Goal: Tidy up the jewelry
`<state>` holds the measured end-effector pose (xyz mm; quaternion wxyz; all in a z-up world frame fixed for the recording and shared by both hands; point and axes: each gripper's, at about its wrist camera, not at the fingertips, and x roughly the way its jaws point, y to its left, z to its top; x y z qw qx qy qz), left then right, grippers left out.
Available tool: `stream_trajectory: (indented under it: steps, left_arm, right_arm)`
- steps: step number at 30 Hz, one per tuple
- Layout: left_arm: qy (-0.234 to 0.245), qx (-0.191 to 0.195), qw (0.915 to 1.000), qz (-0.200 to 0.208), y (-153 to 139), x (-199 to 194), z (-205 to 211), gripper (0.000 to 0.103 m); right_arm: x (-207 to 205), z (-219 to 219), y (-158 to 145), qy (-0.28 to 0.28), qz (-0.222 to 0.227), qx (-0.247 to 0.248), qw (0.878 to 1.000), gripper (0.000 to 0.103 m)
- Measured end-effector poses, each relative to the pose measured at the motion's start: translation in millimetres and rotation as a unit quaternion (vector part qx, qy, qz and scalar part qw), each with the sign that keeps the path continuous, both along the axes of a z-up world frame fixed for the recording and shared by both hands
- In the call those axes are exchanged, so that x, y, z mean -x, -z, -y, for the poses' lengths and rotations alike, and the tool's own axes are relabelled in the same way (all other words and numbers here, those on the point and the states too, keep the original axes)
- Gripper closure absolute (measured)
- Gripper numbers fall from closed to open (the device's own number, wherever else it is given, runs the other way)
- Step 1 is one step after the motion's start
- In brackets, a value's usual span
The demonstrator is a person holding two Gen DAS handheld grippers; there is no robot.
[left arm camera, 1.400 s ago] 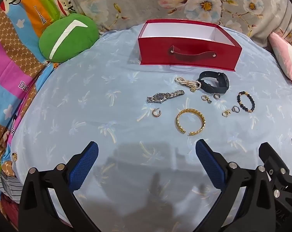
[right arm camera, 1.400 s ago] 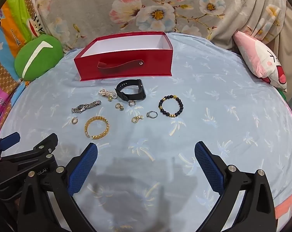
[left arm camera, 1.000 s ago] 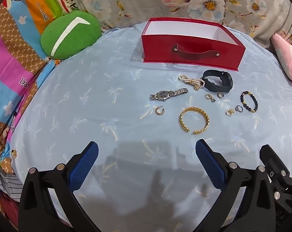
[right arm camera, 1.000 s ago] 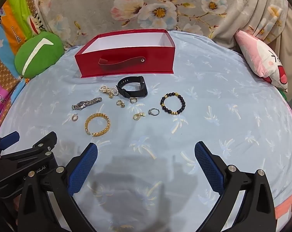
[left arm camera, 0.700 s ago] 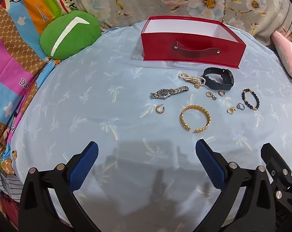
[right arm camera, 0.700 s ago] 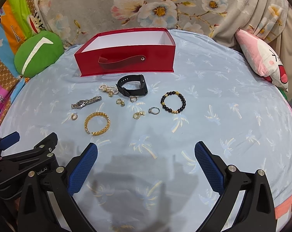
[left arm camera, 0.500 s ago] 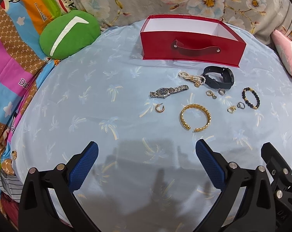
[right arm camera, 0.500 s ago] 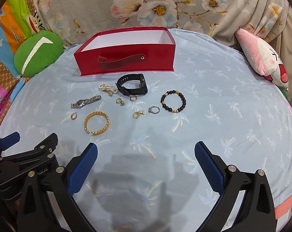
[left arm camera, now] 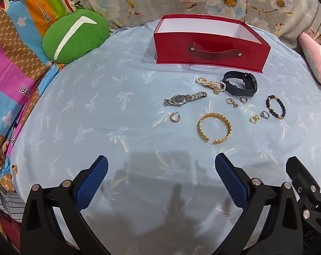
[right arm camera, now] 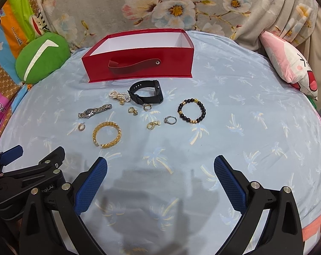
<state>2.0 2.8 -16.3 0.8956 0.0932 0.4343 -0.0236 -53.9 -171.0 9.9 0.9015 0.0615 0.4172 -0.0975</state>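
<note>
An empty red box (left arm camera: pixel 209 51) (right arm camera: pixel 139 63) with a strap handle stands open at the far side of the blue sheet. In front of it lie a black smartwatch (left arm camera: pixel 242 84) (right arm camera: pixel 147 94), a pearl bracelet (left arm camera: pixel 211 84) (right arm camera: pixel 119 96), a silver watch (left arm camera: pixel 182 99) (right arm camera: pixel 93 111), a gold cuff bangle (left arm camera: pixel 214 129) (right arm camera: pixel 106 134), a black bead bracelet (left arm camera: pixel 275 108) (right arm camera: pixel 191 110) and several small rings and earrings (left arm camera: pixel 254 119) (right arm camera: pixel 153 125). My left gripper (left arm camera: pixel 161 182) and right gripper (right arm camera: pixel 160 181) are open and empty, held short of the jewelry.
A green round cushion (left arm camera: pixel 73 35) (right arm camera: pixel 41 56) lies at the far left. A pink plush pillow (right arm camera: pixel 290 63) lies at the far right. A floral fabric (right arm camera: pixel 171 6) rises behind the box. A colourful cartoon blanket (left arm camera: pixel 9 63) borders the left edge.
Both grippers have shifted only slightly; the box and jewelry sit a little higher in both views. Nothing was picked up or moved.
</note>
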Motion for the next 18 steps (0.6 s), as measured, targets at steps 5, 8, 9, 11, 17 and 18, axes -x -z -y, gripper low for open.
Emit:
stream_trajectory:
  steps: [5, 8, 9, 11, 17, 18]
  left_arm:
    - [-0.001, 0.002, 1.0000, -0.004, 0.7, -0.1, -0.1, 0.005]
    - [-0.001, -0.008, 0.9999, -0.014, 1.3, -1.3, -0.9, 0.005]
    - [-0.002, -0.009, 0.9998, -0.016, 1.6, -1.3, -0.9, 0.005]
    - [-0.002, -0.020, 0.9995, -0.023, 1.9, -1.8, -0.9, 0.005]
    - [-0.002, -0.013, 0.9998, -0.013, 1.0, -3.2, -1.2, 0.005]
    - [-0.002, -0.013, 0.9998, -0.015, 1.1, -3.2, -1.0, 0.005]
  right_arm:
    - [-0.8, -1.2, 1.8, -0.001, -0.001, -0.001, 1.000, 0.005]
    - [-1.2, -1.8, 2.5, -0.002, -0.002, -0.003, 1.000, 0.005]
    - [-1.5, -2.3, 3.1, -0.002, -0.002, -0.003, 1.000, 0.005]
    - [-2.7, -2.7, 3.6, -0.003, -0.004, -0.004, 1.000, 0.005]
    - [-3.4, -2.5, 3.5, -0.005, -0.006, -0.007, 1.000, 0.005]
    - [-3.4, -2.7, 3.8, -0.005, -0.007, -0.007, 1.000, 0.005]
